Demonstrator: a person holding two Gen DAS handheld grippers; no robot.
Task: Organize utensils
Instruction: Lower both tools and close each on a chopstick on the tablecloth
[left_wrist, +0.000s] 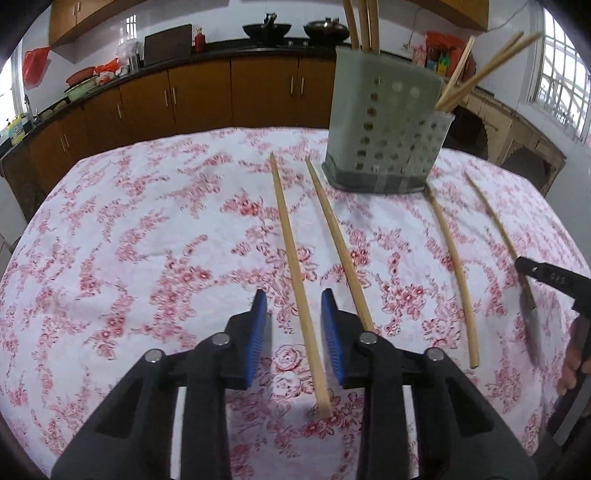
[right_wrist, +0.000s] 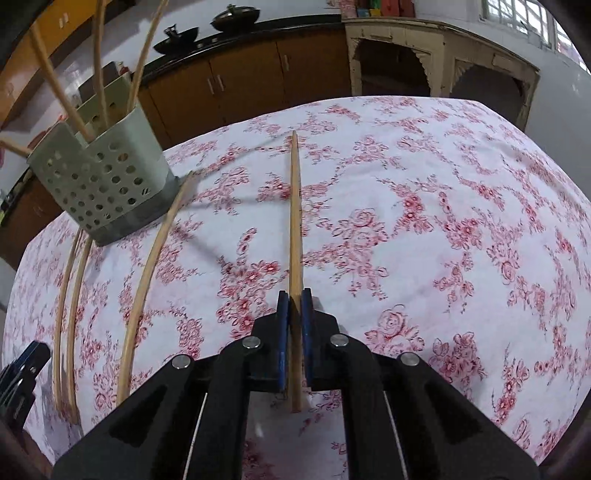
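Note:
A grey perforated utensil holder (left_wrist: 386, 129) stands on the floral tablecloth and holds several wooden chopsticks; it also shows in the right wrist view (right_wrist: 107, 181). Several chopsticks lie on the cloth. My left gripper (left_wrist: 294, 306) is open, its blue pads on either side of one chopstick (left_wrist: 295, 273), with a second chopstick (left_wrist: 340, 247) just right of the right pad. My right gripper (right_wrist: 294, 301) is shut on a chopstick (right_wrist: 295, 221) that points forward along the cloth. In the left wrist view the right gripper (left_wrist: 528, 288) is at the far right on that chopstick (left_wrist: 491, 218).
Another chopstick (left_wrist: 454, 273) lies between the two grippers. The table (right_wrist: 443, 221) has a pink floral cloth. Brown kitchen cabinets (left_wrist: 221, 96) and a counter with woks stand behind. A cream arched cabinet (right_wrist: 436, 62) stands at the far right.

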